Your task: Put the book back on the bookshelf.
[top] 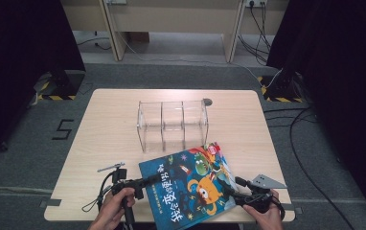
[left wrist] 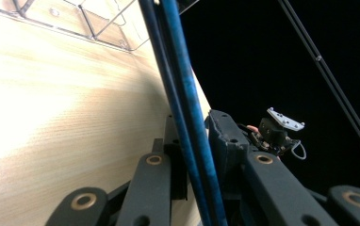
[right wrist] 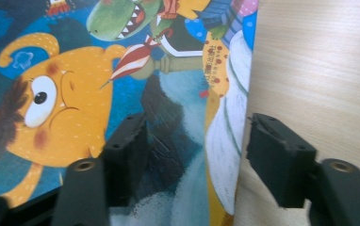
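A picture book (top: 190, 187) with a blue cover and cartoon monsters lies at the front of the wooden table (top: 104, 129), turned at an angle. My left gripper (top: 147, 181) is shut on its left edge. In the left gripper view that blue edge (left wrist: 187, 117) runs edge-on between the jaws of the left gripper (left wrist: 194, 136), slightly off the tabletop (left wrist: 51, 103). My right gripper (top: 233, 187) sits at the book's right edge, open. In the right gripper view the right gripper (right wrist: 197, 132) has one jaw over the cover (right wrist: 74, 70) and one over bare wood (right wrist: 319, 61).
A clear organizer (top: 172, 125) with three compartments stands just behind the book, mid-table; its corner (left wrist: 98, 23) appears in the left gripper view. A round cable hole (top: 207, 101) is behind it. Both hands are at the table's front edge. Black curtains flank the table.
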Demonstrator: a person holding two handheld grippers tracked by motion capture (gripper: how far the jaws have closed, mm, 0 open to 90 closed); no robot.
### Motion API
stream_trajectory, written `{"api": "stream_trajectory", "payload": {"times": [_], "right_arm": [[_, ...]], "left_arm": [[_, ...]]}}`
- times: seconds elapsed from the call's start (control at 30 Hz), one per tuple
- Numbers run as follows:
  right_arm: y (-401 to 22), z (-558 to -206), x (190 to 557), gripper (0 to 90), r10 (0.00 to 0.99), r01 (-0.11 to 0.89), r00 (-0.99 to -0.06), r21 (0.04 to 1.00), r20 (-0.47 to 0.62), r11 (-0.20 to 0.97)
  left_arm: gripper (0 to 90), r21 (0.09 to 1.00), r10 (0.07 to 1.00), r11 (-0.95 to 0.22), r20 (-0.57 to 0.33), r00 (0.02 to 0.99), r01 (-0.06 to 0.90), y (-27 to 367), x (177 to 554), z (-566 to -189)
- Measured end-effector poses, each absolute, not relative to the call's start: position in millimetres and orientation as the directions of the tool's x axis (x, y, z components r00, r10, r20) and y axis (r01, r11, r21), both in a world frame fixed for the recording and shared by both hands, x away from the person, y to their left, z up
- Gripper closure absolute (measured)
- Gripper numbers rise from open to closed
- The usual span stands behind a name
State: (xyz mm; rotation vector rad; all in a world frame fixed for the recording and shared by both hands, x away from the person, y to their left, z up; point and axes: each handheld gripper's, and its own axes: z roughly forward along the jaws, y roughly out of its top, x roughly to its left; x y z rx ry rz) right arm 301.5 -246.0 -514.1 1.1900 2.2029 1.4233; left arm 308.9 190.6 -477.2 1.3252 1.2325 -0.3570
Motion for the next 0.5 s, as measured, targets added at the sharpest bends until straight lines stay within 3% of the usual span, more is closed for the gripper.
{"api": "stream_trajectory", "payload": {"times": [0.13,0.27,0.5], "right_arm": [[-248,-511,293,29.7,0.773,0.465,-0.614,0.864,0.158,0.193],[-240,-502,267,23.4,0.779,0.383,-0.626,0.882,0.029,0.274],[-216,-501,227,21.3,0.734,0.305,-0.676,0.883,-0.063,0.357]], "left_arm": [[77.6,0.533,0.434,0.299,-0.815,0.384,0.792,190,309,-474],[77.6,0.529,0.44,0.297,-0.815,0.378,0.795,189,311,-472],[77.3,0.534,0.457,0.299,-0.808,0.373,0.79,188,312,-468]]}}
